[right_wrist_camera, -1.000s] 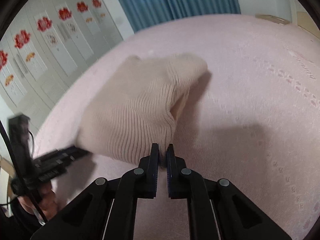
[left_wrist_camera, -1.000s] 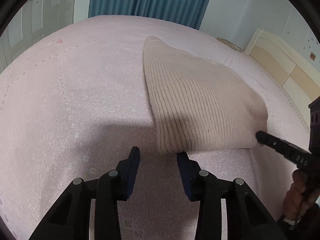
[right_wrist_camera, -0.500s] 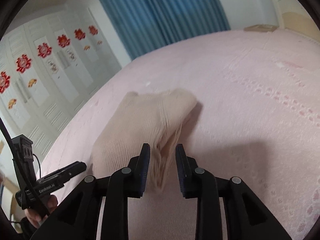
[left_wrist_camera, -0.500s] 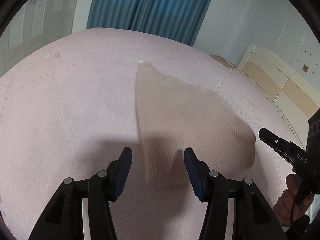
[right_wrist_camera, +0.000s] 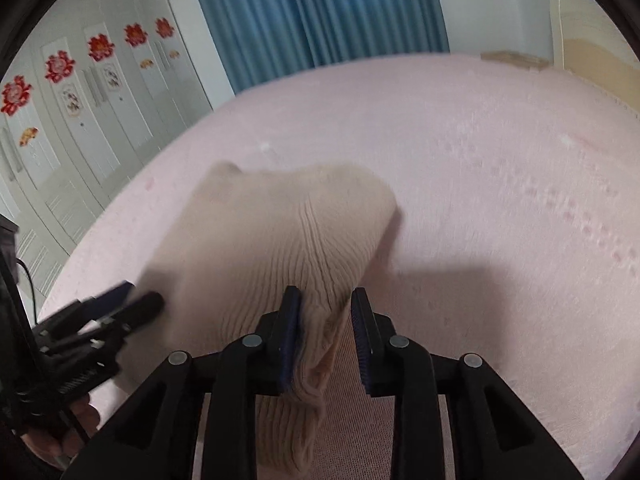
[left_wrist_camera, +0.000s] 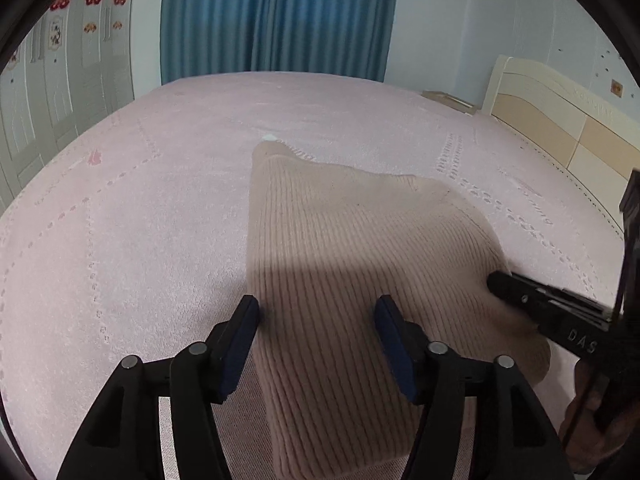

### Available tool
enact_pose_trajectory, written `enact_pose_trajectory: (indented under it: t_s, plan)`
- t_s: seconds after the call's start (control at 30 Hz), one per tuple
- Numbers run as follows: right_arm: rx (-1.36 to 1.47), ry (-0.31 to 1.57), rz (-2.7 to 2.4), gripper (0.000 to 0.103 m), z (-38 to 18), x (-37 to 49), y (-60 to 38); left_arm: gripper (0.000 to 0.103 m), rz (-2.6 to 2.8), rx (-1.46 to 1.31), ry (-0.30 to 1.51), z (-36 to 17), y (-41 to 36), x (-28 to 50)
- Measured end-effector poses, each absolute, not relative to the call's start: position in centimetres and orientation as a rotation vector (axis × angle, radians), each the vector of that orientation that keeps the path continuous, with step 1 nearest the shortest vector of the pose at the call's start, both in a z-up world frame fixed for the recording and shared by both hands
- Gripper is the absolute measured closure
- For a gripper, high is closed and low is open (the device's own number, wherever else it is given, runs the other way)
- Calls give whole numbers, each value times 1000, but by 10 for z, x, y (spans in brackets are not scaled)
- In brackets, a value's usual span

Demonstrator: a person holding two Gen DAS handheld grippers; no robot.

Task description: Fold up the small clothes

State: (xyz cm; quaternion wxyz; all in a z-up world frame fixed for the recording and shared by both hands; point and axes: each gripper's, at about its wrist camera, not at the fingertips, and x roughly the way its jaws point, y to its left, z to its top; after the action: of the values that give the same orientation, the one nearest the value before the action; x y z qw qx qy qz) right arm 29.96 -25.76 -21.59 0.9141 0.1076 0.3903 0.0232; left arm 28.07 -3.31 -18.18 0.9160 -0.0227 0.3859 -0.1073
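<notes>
A beige ribbed knit garment (left_wrist_camera: 340,232) lies folded on the pink bedspread (left_wrist_camera: 140,220). My left gripper (left_wrist_camera: 316,312) hovers over its near left part, jaws opening wide; the knit passes beneath them and neither pad presses on it. The right gripper (left_wrist_camera: 496,282) shows at the garment's right edge. In the right wrist view the garment (right_wrist_camera: 260,232) bunches into a fold between the jaws of my right gripper (right_wrist_camera: 325,300). The fold rests against the left pad, with a gap to the right pad. The left gripper (right_wrist_camera: 136,298) is blurred at the left.
The pink bedspread (right_wrist_camera: 500,200) stretches wide on all sides of the garment. A cream headboard (left_wrist_camera: 560,128) stands at the right, blue curtains (left_wrist_camera: 276,16) at the back, white wardrobe doors (right_wrist_camera: 80,100) with red flower stickers at the left. A person's hand (left_wrist_camera: 588,412) holds the right gripper.
The right gripper was shut on the garment's edge and now stands apart. The left jaws have spread wider. The garment now reaches in under both grippers, and more of the room shows.
</notes>
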Motion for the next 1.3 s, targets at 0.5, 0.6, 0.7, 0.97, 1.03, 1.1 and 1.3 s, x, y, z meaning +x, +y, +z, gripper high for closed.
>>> enact_pose_trajectory:
  t_s: [0.5, 0.6, 0.7, 0.97, 1.03, 1.1, 1.3]
  plan:
    - [148, 803, -17, 67, -217, 275, -254, 36, -251, -146, 862, -191, -24, 265]
    - [141, 823, -18, 72, -220, 261, -251, 36, -250, -147, 898, -199, -20, 248]
    - [128, 785, 21, 98, -220, 247, -242, 37, -260, -162, 884, -196, -15, 226]
    - [205, 795, -33, 101, -220, 240, -257, 38, -236, -206, 881, -192, 2, 183]
    - [234, 870, -21, 97, -229, 243, -262, 38, -227, -202, 881, -189, 1, 178]
    - [278, 885, -12, 97, -225, 237, -266, 39, -220, -197, 885, -185, 0, 170]
    - [169, 816, -119, 71, -173, 196, -252, 39, -204, -155, 865, -149, -11, 147]
